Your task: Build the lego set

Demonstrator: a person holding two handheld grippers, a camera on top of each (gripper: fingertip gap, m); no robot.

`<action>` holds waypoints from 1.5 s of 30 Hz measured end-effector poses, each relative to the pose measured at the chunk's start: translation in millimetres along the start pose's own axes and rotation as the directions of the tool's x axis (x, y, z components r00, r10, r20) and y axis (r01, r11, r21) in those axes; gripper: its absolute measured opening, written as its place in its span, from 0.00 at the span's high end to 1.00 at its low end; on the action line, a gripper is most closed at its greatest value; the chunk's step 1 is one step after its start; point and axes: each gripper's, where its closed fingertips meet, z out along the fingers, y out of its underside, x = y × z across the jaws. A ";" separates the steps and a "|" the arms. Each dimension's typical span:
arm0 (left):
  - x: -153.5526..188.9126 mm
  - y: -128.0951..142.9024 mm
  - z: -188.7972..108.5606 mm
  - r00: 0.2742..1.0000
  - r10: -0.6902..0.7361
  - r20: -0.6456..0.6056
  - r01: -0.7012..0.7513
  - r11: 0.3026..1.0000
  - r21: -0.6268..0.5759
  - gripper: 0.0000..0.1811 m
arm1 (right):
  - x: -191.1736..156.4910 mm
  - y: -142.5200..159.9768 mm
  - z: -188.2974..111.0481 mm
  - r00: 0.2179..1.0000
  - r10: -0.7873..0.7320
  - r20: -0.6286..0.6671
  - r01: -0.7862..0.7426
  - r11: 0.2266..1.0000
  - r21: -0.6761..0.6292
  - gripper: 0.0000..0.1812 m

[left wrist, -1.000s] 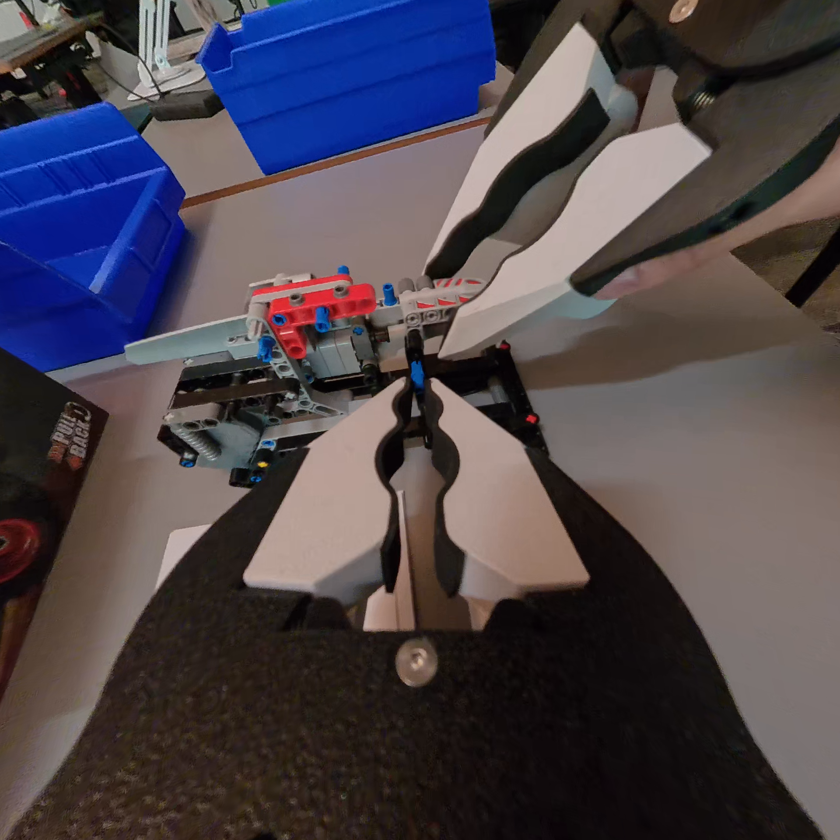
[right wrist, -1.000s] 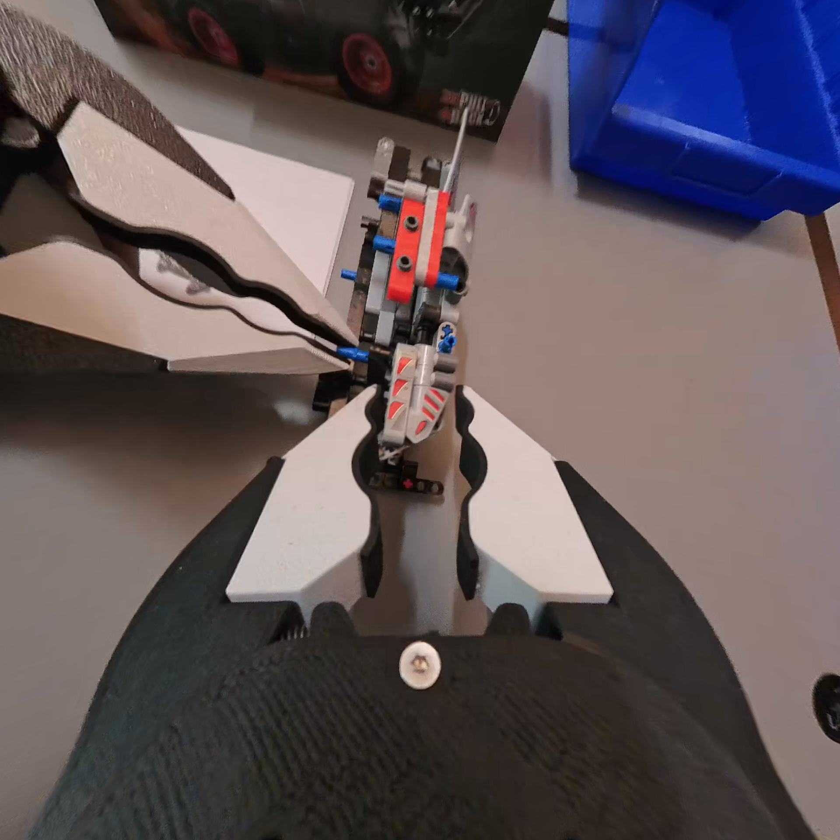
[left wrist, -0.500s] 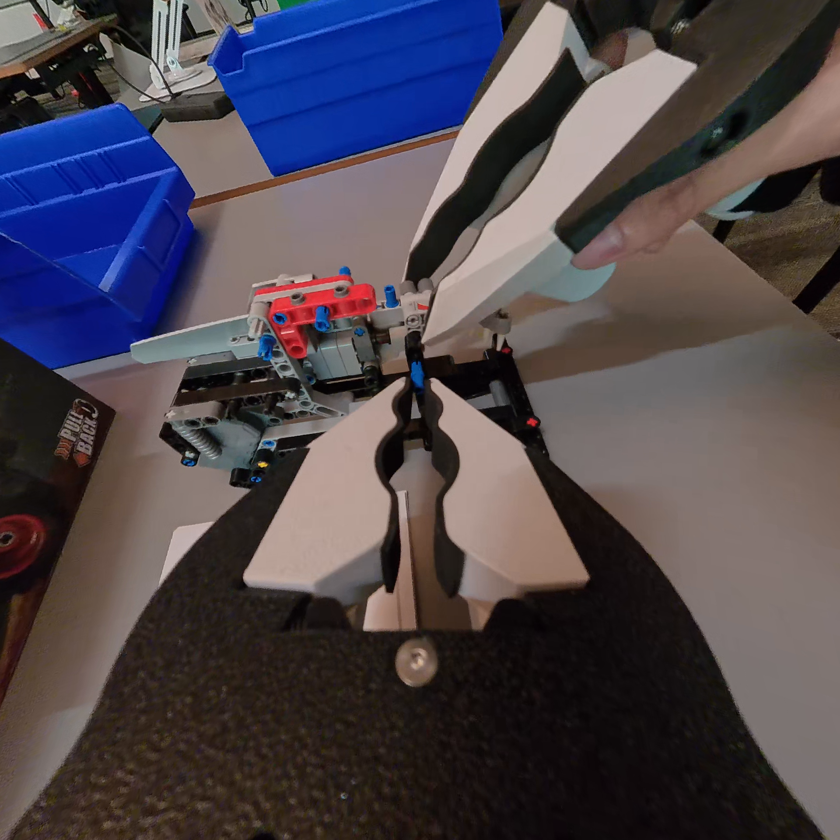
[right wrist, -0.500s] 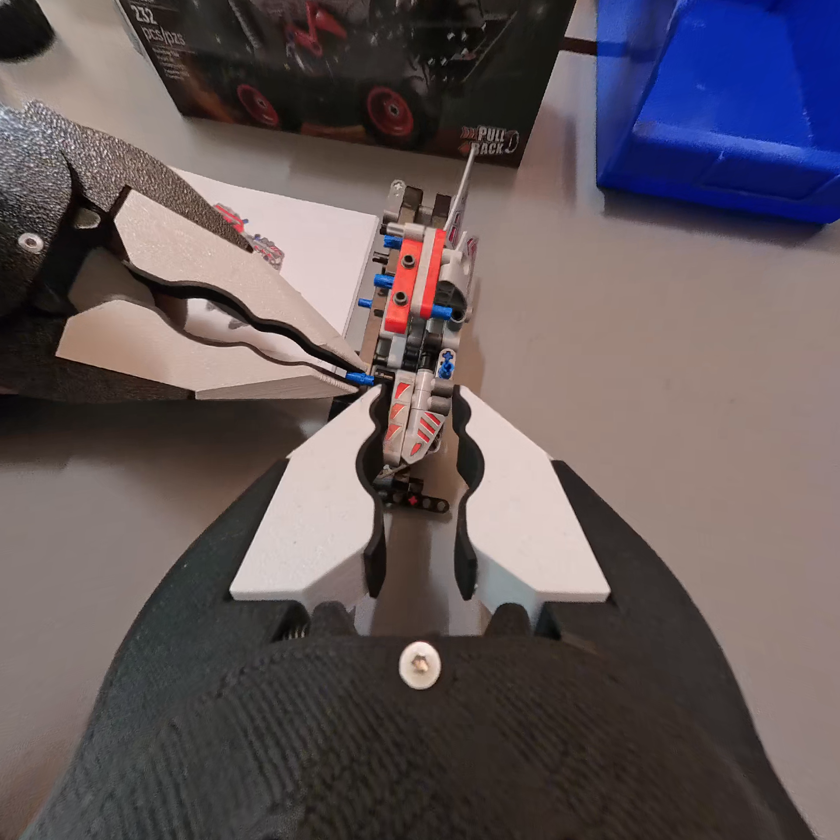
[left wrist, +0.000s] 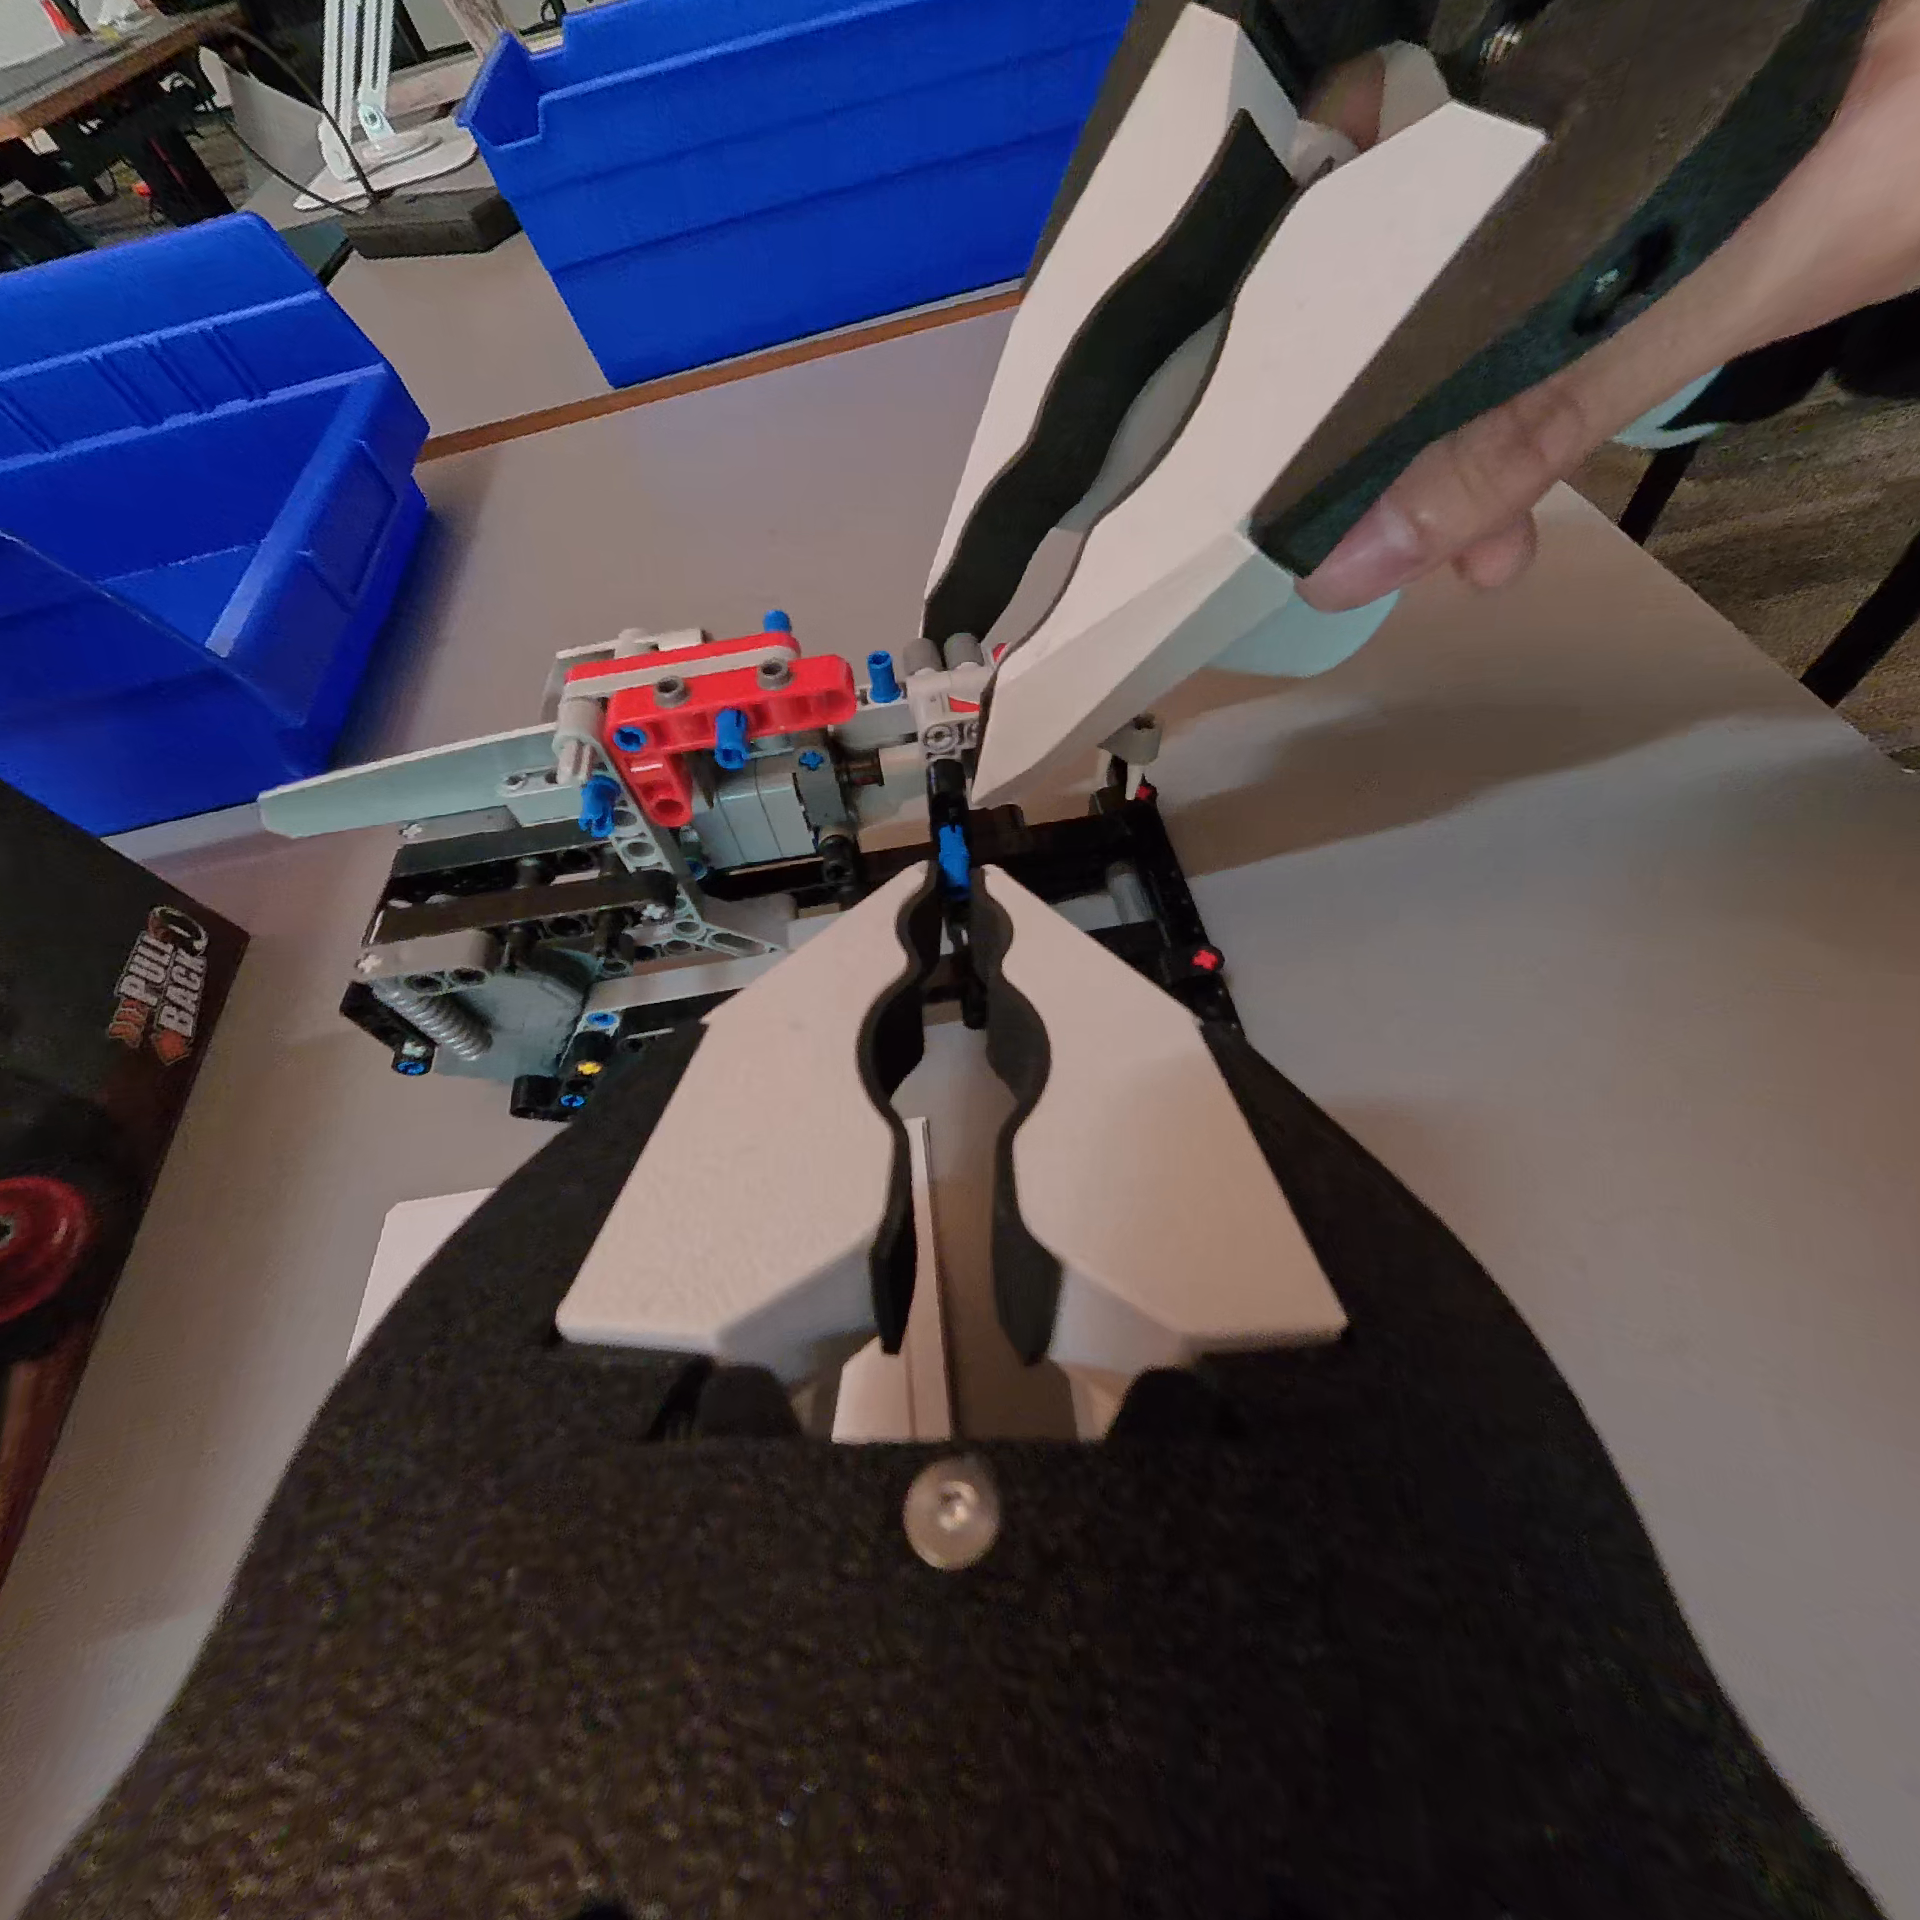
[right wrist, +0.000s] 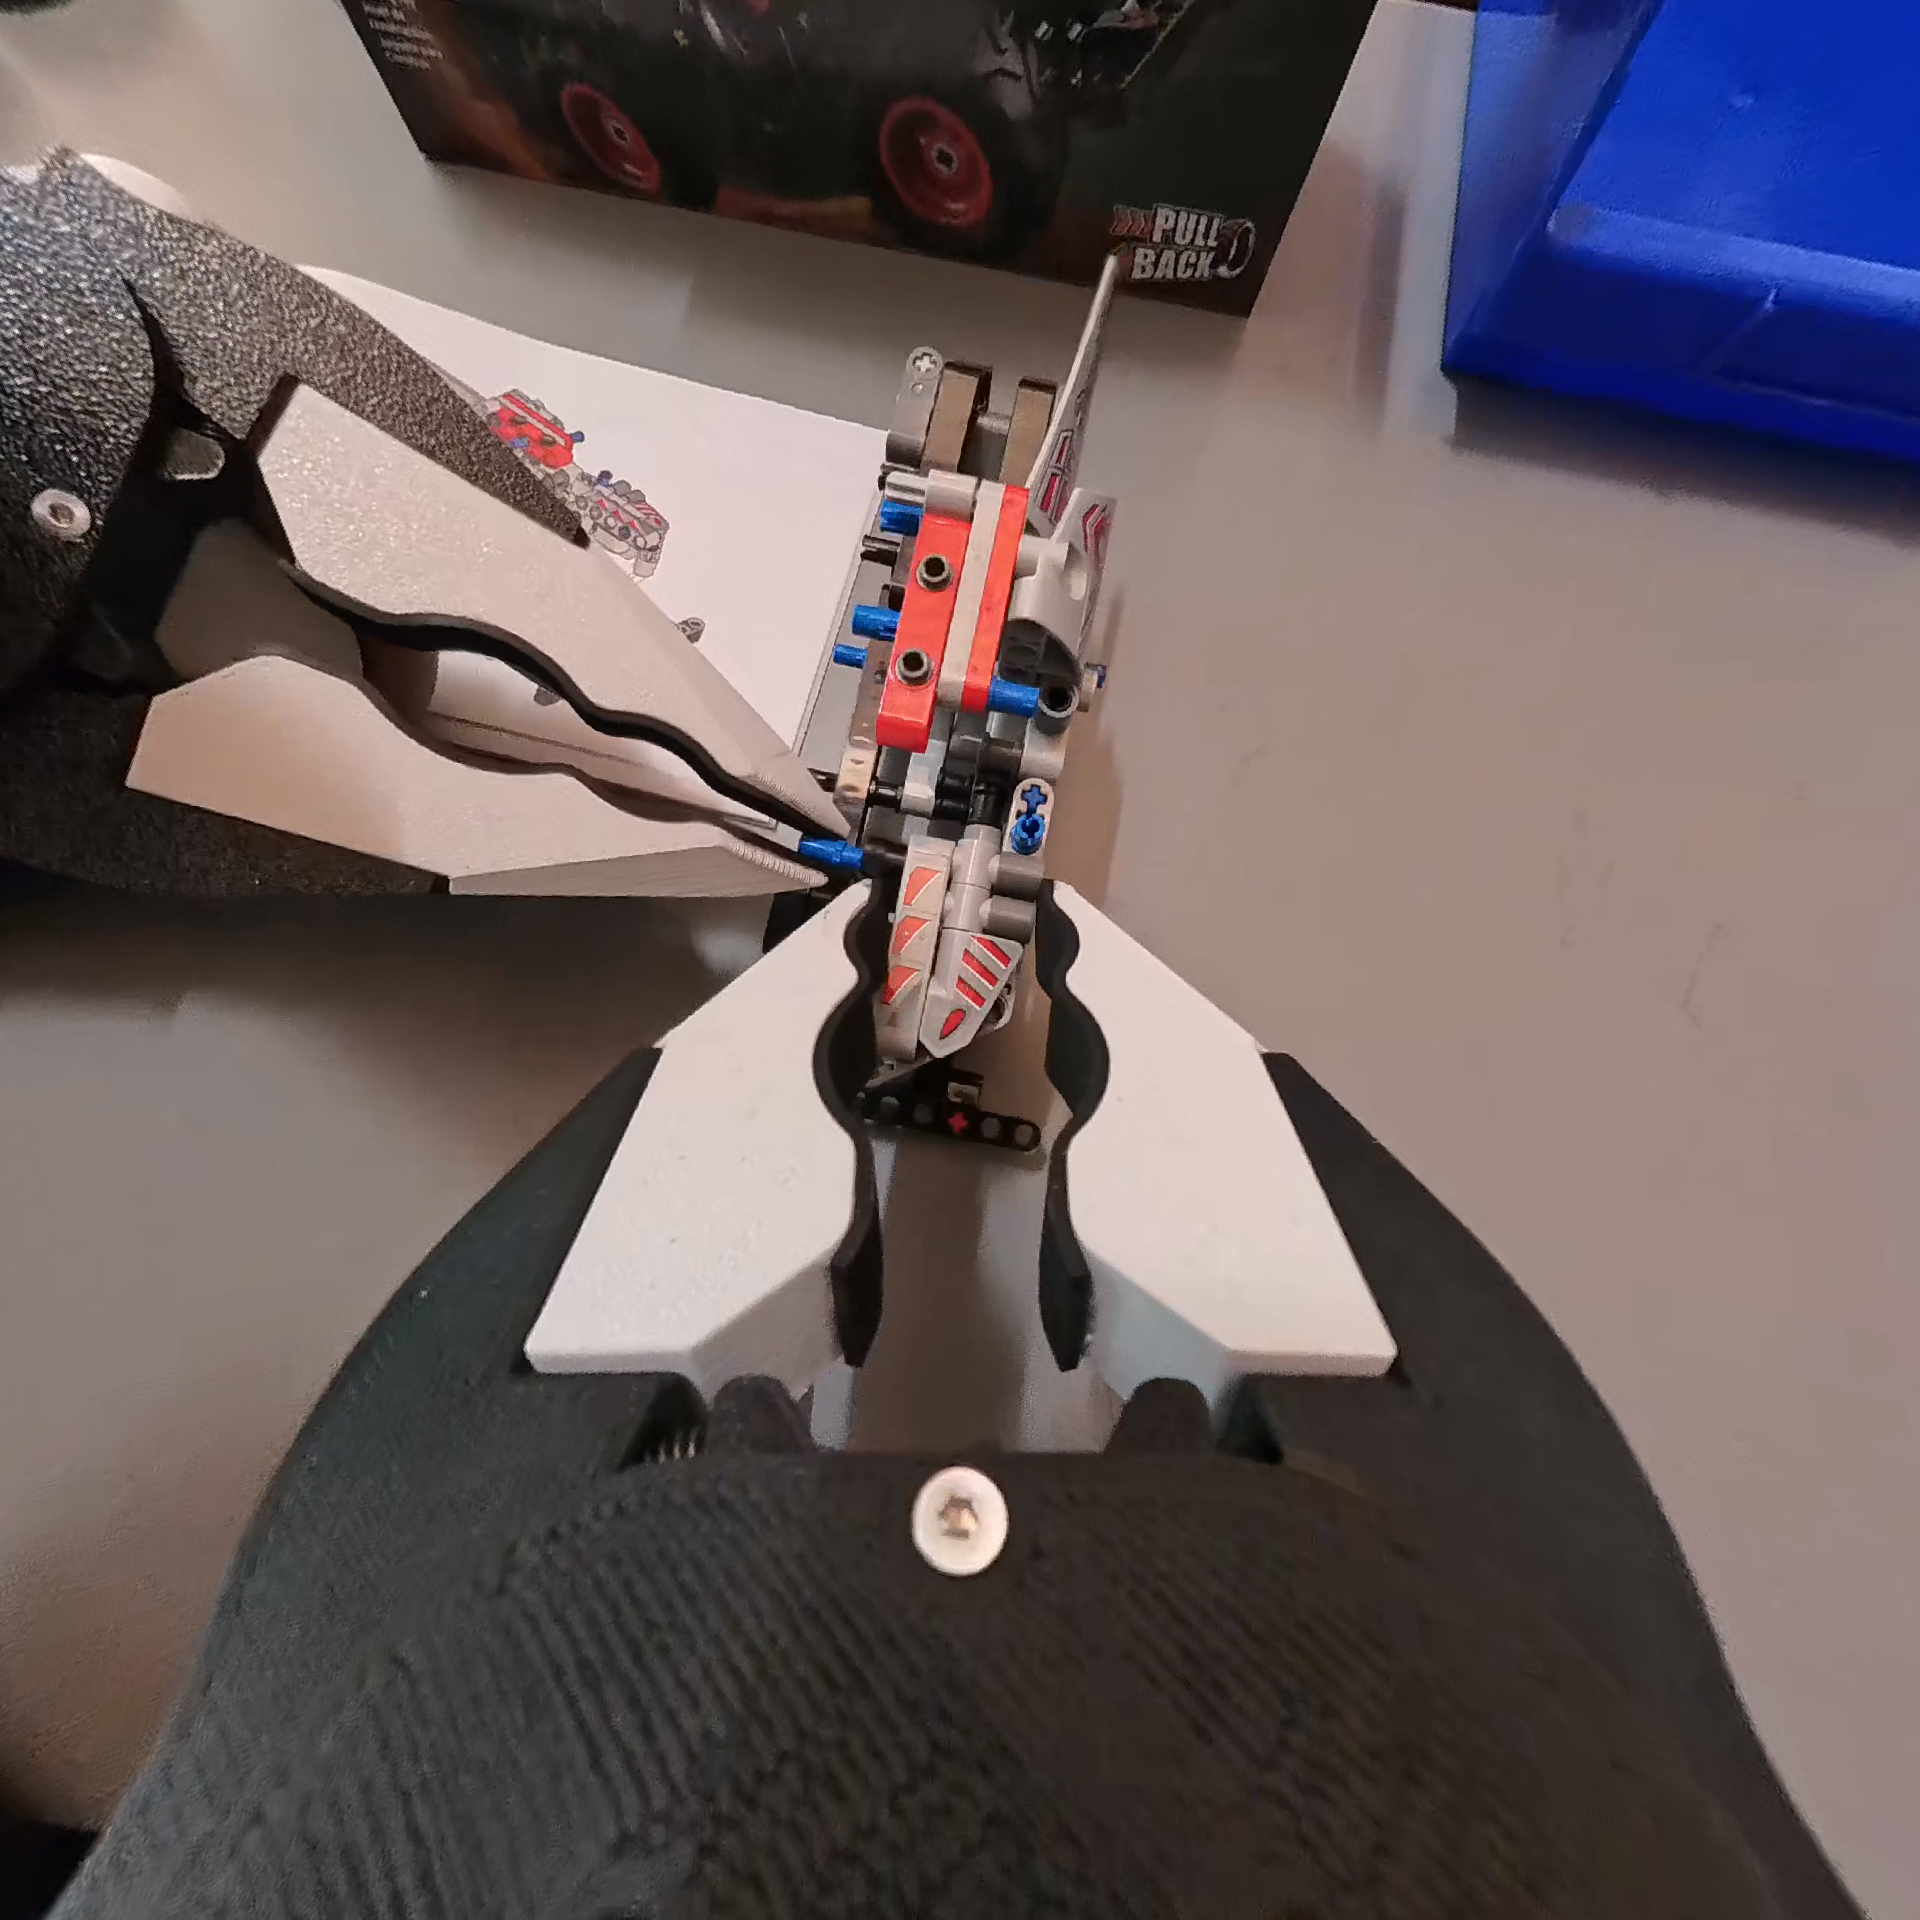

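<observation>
Since a second earlier, you had pulled the right gripper (right wrist: 956, 914) back and up a little, so more of the box (right wrist: 831, 114) showed at the top of its frame; the left gripper (left wrist: 951, 894) had barely shifted.

Nearest in the left view, that left gripper was clenched on a thin black piece carrying a blue pin (left wrist: 951, 847), at centre frame, pressed against the model (left wrist: 727, 810). Nearest in the right view, your right gripper straddled the model's grey nose with red stripes (right wrist: 951, 966); whether the pads actually squeezed it, I could not tell.

Beyond both, the model sat on the table (left wrist: 1455, 1039) at mid-frame, partly over the white booklet (right wrist: 727, 488). Farther off lay the box at the left edge and blue bins (left wrist: 187, 468) at upper left.

The model looked light and stiff, but likely to pop apart under a sideways load. You would probably have done best to brace it by the solid red beam (left wrist: 727, 707) or the black frame, not by the thin grey fin (left wrist: 416, 790) or the protruding pins.
</observation>
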 end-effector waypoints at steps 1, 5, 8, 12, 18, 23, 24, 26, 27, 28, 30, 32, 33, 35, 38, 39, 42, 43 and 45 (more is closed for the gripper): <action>-0.2 0.0 0.1 1.000 0.004 0.002 -0.004 1.000 0.000 0.99 | 0.3 -0.4 0.4 1.000 0.002 0.008 -0.002 1.000 0.000 0.85; -2.2 0.3 0.5 1.000 0.015 0.013 -0.015 1.000 -0.002 0.99 | 1.0 -1.6 1.7 0.999 -0.014 0.029 0.014 1.000 0.009 0.86; -4.9 0.7 0.7 1.000 -0.005 0.017 0.005 1.000 -0.004 0.99 | 1.3 -3.4 3.4 0.999 -0.004 0.045 0.002 1.000 0.030 0.85; -5.7 0.4 1.5 1.000 -0.012 0.015 0.012 1.000 -0.005 0.99 | 0.0 -2.6 7.2 0.997 0.023 0.080 -0.027 0.999 0.038 0.83; -6.9 0.5 2.1 0.999 -0.015 0.034 0.016 1.000 -0.010 0.99 | 2.0 -1.1 7.5 0.997 0.001 0.073 -0.001 1.000 0.003 0.85; -8.3 0.1 2.4 0.993 0.072 0.092 -0.069 0.997 -0.033 0.99 | 2.7 -1.3 7.8 0.998 -0.005 0.062 0.005 1.000 -0.005 0.85; -8.8 -0.1 2.5 0.987 0.114 0.113 -0.109 0.993 -0.049 0.99 | 2.8 -1.4 8.0 0.998 -0.001 0.062 0.002 1.000 -0.003 0.85; -8.8 -0.6 2.8 0.974 0.182 0.139 -0.172 0.982 -0.078 0.99 | 2.6 -1.0 7.9 0.998 -0.007 0.061 0.007 1.000 -0.002 0.85; -8.4 -0.7 3.2 0.973 0.183 0.138 -0.172 0.981 -0.085 0.99 | 2.7 -0.8 7.7 0.998 -0.016 0.053 0.016 1.000 -0.004 0.85; -8.2 -0.8 3.5 0.978 0.165 0.131 -0.155 0.984 -0.085 0.99 | 2.8 -0.7 7.8 0.999 -0.022 0.046 0.022 1.000 -0.008 0.85; -8.1 -0.8 3.9 0.990 0.094 0.107 -0.087 0.994 -0.073 0.99 | 2.9 -0.8 7.8 0.999 -0.025 0.044 0.025 1.000 -0.010 0.85; -7.7 -1.1 4.5 0.997 -0.005 0.078 0.009 0.999 -0.050 0.99 | 2.8 -0.9 7.9 0.999 -0.011 0.044 0.011 1.000 -0.008 0.85; -7.1 -1.3 5.5 0.997 -0.033 0.064 0.036 0.999 -0.040 0.99 | 0.3 -1.1 7.8 0.998 -0.020 0.054 0.021 1.000 -0.007 0.85; -7.6 -1.2 5.8 0.998 0.000 0.064 0.003 0.999 -0.050 0.99 | 0.1 -1.1 7.9 0.998 -0.026 0.050 0.027 1.000 -0.008 0.85; -8.4 -1.7 6.8 0.993 0.063 0.102 -0.056 0.996 -0.066 0.99 | 1.2 -1.1 8.0 0.998 -0.009 0.057 0.010 1.000 -0.008 0.85; -8.5 -1.7 7.1 0.993 0.065 0.101 -0.059 0.996 -0.065 0.99 | 1.3 -1.1 7.9 0.998 -0.013 0.054 0.014 1.000 -0.008 0.85; -8.2 -1.9 7.2 0.995 0.031 0.091 -0.025 0.998 -0.066 0.99 | 1.1 -0.9 7.6 0.999 -0.017 0.052 0.017 1.000 -0.008 0.85; -8.0 -2.0 7.4 0.997 -0.017 0.076 0.021 0.998 -0.059 0.99 | 1.1 -0.8 7.6 0.999 -0.018 0.050 0.018 1.000 -0.008 0.85; -7.6 -2.2 7.7 0.991 -0.132 0.032 0.133 0.990 -0.041 1.00 | 1.3 -0.9 7.6 0.998 -0.024 0.050 0.024 1.000 -0.006 0.85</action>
